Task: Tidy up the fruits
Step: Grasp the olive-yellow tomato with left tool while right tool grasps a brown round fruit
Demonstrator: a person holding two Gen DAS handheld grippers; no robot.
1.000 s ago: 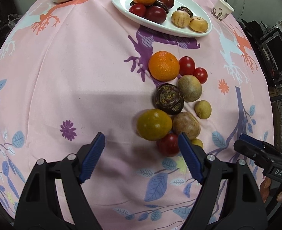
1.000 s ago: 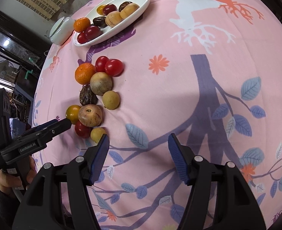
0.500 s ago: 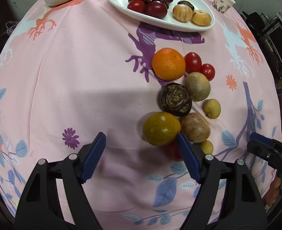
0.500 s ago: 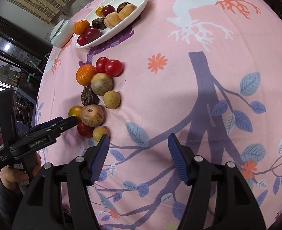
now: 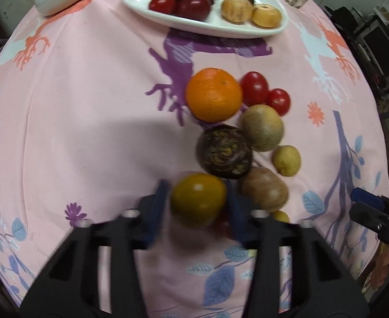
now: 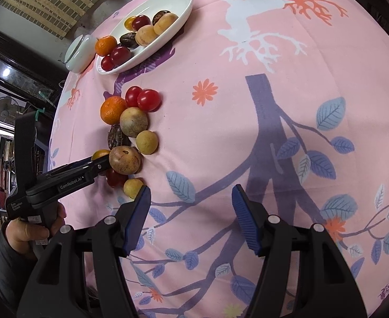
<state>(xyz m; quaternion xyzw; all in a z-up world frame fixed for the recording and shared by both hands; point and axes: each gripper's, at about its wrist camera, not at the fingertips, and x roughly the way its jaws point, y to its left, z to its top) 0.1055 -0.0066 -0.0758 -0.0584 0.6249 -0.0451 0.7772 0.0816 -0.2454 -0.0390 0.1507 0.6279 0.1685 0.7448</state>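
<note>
The left gripper (image 5: 198, 202) has just been closing, and its blue fingers (image 5: 158, 206) now pinch a yellow-green fruit (image 5: 198, 198) at the near end of the fruit cluster on the pink-clothed surface (image 5: 88, 132). Just beyond it lie a dark wrinkled fruit (image 5: 224, 152), a brown fruit (image 5: 264, 189), an orange (image 5: 214, 98) and two red tomatoes (image 5: 254, 87). The white plate (image 5: 207, 25) farther back holds more fruit. The right gripper (image 6: 191, 212) hovers with fingers spread, nothing between them.
</note>
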